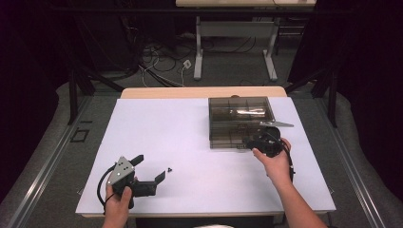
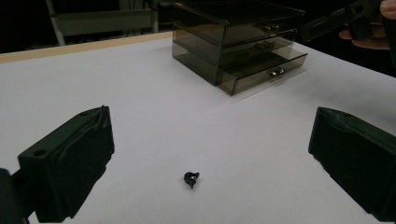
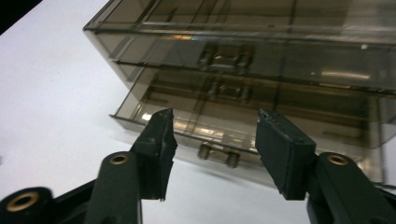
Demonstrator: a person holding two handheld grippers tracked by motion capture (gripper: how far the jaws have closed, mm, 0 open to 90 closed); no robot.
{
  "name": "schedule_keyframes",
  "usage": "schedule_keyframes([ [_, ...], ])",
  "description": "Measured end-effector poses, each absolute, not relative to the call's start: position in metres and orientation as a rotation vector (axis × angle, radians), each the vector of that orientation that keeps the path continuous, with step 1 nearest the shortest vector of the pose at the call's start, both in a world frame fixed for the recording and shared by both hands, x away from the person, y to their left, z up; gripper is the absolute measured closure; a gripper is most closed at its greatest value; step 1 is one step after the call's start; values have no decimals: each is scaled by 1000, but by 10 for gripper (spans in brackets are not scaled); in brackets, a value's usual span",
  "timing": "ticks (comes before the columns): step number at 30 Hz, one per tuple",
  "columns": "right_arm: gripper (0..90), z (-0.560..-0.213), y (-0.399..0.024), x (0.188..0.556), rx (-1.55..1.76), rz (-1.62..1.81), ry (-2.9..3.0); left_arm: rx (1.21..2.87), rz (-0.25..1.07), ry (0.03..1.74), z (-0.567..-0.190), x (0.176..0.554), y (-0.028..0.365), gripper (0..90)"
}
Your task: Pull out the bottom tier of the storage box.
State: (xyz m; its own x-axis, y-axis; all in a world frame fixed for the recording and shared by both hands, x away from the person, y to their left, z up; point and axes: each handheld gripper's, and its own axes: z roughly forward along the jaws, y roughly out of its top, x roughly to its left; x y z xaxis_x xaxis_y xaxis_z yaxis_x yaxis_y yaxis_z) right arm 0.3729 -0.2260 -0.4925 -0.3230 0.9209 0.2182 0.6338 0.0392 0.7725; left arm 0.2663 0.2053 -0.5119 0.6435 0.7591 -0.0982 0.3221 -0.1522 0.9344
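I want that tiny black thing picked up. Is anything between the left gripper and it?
No. The black piece lies alone on the white table, right before the open left gripper. The drawer box stands far behind it.

Both forearms are bare, with no sleeve showing. The left gripper (image 1: pixel 151 169) is black, with a grey three-cornered plate (image 1: pixel 120 170) on top dotted with small screws, a black cable (image 1: pixel 100 186) looping from its rear, and broad blocky jaws with a round hole in one. The right gripper (image 3: pixel 212 144) is black too, its flat rubbery pads (image 3: pixel 276 149) worn at the edges, with brass-coloured bushings (image 3: pixel 119 159) at the jaw pivots.
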Motion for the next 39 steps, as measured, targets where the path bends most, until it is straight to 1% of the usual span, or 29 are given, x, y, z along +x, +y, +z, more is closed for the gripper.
schedule_keyframes([
  [3,483,-489,-234,375,1600,1166,1981,1744,486,881,-512,267,205,4],
  [8,436,-488,-253,382,1590,1155,1969,1736,491,886,-512,266,207,4],
  [12,430,-486,-261,385,1570,1123,1981,1735,488,893,-512,264,207,4],
  [16,505,-482,-274,389,1544,1047,1958,1736,500,893,-511,261,208,4],
  [18,514,-483,-275,389,1558,1042,1954,1738,507,895,-511,260,208,4],
  [25,604,-489,-279,400,1618,955,1982,1735,515,908,-512,257,209,4],
  [32,662,-498,-279,412,1663,853,1982,1732,520,927,-513,255,212,4],
  [39,699,-506,-280,419,1720,789,2002,1728,528,935,-513,253,214,4],
])
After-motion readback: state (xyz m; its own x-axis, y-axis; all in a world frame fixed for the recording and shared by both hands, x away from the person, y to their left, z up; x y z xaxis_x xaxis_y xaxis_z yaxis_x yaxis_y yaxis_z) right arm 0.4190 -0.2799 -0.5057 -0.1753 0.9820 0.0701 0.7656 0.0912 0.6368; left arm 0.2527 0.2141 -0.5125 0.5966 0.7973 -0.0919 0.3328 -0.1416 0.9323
